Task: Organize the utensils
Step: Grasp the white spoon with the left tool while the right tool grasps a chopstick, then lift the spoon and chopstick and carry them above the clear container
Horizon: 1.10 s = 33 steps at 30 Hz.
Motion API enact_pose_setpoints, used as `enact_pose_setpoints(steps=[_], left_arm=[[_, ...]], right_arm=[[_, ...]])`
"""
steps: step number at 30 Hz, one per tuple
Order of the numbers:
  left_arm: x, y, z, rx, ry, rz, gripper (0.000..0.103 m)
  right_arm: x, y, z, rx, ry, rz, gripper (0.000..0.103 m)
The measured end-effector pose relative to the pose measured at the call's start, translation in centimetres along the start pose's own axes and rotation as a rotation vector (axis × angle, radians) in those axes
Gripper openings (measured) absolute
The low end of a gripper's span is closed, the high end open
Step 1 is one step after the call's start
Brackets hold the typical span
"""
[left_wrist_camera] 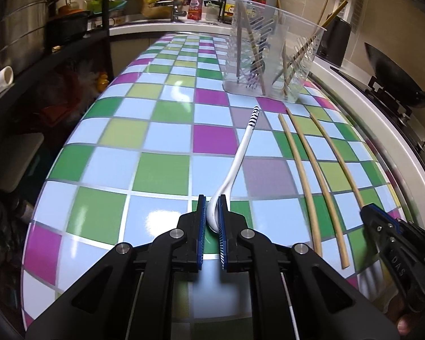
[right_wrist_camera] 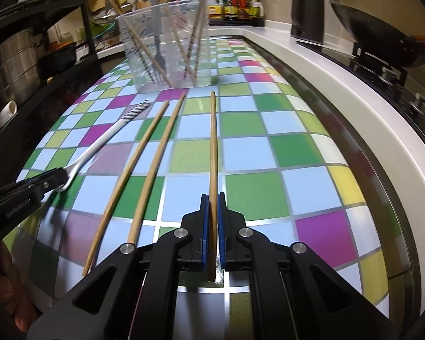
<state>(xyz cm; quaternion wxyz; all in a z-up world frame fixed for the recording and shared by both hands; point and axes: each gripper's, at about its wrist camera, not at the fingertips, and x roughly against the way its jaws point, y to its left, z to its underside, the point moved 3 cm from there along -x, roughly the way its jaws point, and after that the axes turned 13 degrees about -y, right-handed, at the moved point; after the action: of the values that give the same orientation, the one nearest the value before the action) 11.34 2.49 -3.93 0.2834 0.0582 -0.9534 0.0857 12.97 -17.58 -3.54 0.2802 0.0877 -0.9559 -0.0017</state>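
1. Closest to my left camera, the left claw (left_wrist_camera: 212, 212) is closed narrowly around the bowl end of a white spoon (left_wrist_camera: 242, 153). The spoon's striped handle tip points away toward the clear cup, and it looks to be lying on or just above the tabletop (left_wrist_camera: 155, 170).
2. Closest to my right camera, the right claw (right_wrist_camera: 213, 212) is pinched on one bamboo chopstick (right_wrist_camera: 213, 141), gripped near its close end, with the far end aimed at the cup.
3. Between the two claws, two loose chopsticks (right_wrist_camera: 144, 164) lie side by side on the checkered tabletop, near each other but not touching the spoon.
4. At the far side stands a clear plastic cup (left_wrist_camera: 271, 53). Several chopsticks lean against its walls inside, along with a dark-handled utensil that looks like a fork; I cannot count the pieces exactly.
5. Risk, as I judge it: I hold the spoon by its curved, smooth bowl, so it could twist or slip out when lifted.
6. The chopstick is held near one end, so its long free end may swing and strike the cup rim, or tip the light cup over.
7. Both claws heading for the same cup could collide; I would send one at a time.
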Motion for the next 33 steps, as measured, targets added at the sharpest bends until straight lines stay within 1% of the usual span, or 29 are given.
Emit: enact_pose_setpoints(steps=[2,9,16,26,29,33], left_arm=[[0.0,-0.3,0.0,-0.034,-0.011,-0.010,0.009],[0.0,-1.0,0.1,-0.068,-0.014,-0.002,0.009],[0.0,-1.1,0.1,-0.067,-0.007,-0.001,0.009],[0.1,-1.1,0.2,-0.056,0.008,0.007,0.009],[0.2,-1.0,0.2,-0.041,0.021,0.016,0.009],[1.2,-1.1,-0.3,-0.035,0.004,0.031,0.010]], right_arm=[[0.0,-0.1,0.0,-0.005,-0.013,0.002,0.007],[0.1,0.1,0.3,0.028,-0.063,0.010,0.007],[0.2,0.4,0.5,0.059,-0.092,0.019,0.007],[0.3,0.7,0.4,0.073,-0.069,0.033,0.006],[0.8,0.6,-0.1,0.064,-0.066,0.041,0.006],[2.3,0.8,-1.7,0.075,-0.107,0.051,0.006]])
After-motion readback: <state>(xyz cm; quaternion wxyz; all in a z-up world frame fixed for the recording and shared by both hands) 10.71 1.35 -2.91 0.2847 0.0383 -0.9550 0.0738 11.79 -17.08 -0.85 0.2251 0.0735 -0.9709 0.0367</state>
